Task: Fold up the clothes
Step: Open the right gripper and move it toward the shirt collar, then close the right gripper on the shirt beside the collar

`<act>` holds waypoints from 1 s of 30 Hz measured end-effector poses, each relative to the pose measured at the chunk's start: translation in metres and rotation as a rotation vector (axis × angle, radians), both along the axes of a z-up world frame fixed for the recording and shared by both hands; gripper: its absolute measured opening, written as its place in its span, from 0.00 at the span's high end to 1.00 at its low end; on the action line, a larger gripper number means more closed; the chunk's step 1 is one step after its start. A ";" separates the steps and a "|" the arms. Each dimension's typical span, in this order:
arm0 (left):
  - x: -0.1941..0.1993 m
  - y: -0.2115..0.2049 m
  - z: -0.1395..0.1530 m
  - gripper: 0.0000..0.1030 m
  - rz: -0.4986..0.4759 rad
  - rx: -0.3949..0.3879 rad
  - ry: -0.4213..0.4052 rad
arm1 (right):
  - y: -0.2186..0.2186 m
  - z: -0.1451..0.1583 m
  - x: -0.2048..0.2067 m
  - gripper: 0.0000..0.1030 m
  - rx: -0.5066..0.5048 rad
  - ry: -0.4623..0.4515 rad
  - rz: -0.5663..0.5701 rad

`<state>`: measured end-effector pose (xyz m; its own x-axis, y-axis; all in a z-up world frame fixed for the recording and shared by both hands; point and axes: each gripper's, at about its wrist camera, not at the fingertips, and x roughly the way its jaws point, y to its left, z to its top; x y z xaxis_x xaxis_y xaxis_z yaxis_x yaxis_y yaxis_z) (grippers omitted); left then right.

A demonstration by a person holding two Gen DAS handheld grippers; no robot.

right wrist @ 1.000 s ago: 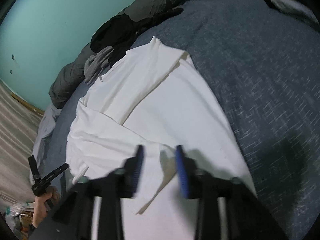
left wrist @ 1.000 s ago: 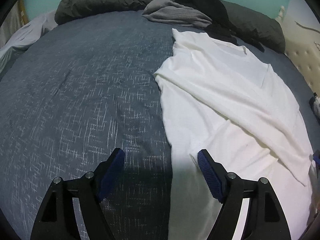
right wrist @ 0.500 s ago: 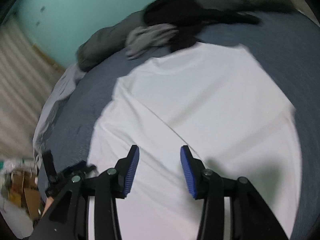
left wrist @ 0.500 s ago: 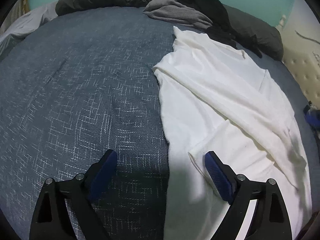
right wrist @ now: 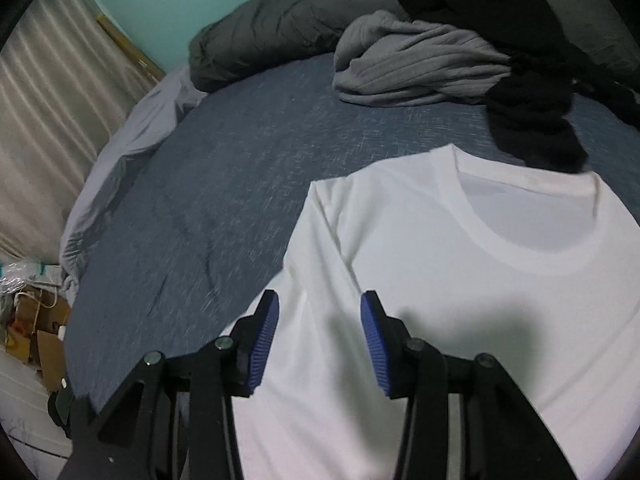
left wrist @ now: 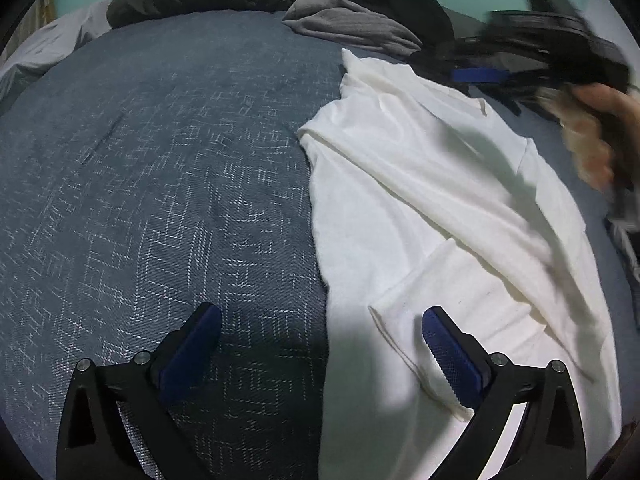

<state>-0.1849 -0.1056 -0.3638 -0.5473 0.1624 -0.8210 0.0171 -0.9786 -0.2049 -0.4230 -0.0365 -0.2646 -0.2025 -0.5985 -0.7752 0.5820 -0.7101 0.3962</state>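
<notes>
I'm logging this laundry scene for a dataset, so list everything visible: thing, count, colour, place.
white T-shirt: one, white, flat on the bed, collar towards the heap of clothes
grey garment: one, grey, crumpled beyond the collar
black garment: one, black, beside the grey one, touching the collar
bedspread: one, blue-grey, covering the bed
duvet: one, dark grey, rolled along the far edge
cardboard boxes: brown, on the floor
left gripper: open over the shirt's edge
right gripper: open above the shirt
hand: blurred, holding the right gripper
</notes>
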 end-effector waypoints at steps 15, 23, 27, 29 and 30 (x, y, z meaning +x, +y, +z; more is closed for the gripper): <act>0.002 0.002 -0.003 0.01 -0.007 -0.013 0.004 | -0.048 -0.033 -0.043 0.81 0.098 -0.022 -0.007; 0.005 0.002 -0.003 0.01 -0.005 -0.007 0.007 | -0.052 -0.037 -0.042 1.00 0.069 -0.029 0.012; 0.007 0.004 -0.003 0.01 -0.008 -0.014 0.007 | -0.053 -0.031 -0.040 1.00 0.061 -0.003 0.017; 0.008 0.004 -0.003 0.01 -0.006 -0.009 0.008 | -0.051 -0.027 -0.040 1.00 0.055 0.013 0.009; 0.009 0.004 -0.003 0.01 -0.006 -0.007 0.008 | -0.051 -0.026 -0.041 1.00 0.054 0.018 0.005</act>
<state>-0.1759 -0.1015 -0.3668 -0.5530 0.1596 -0.8178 0.0100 -0.9801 -0.1980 -0.4642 -0.0874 -0.2906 -0.2138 -0.5571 -0.8025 0.5920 -0.7273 0.3472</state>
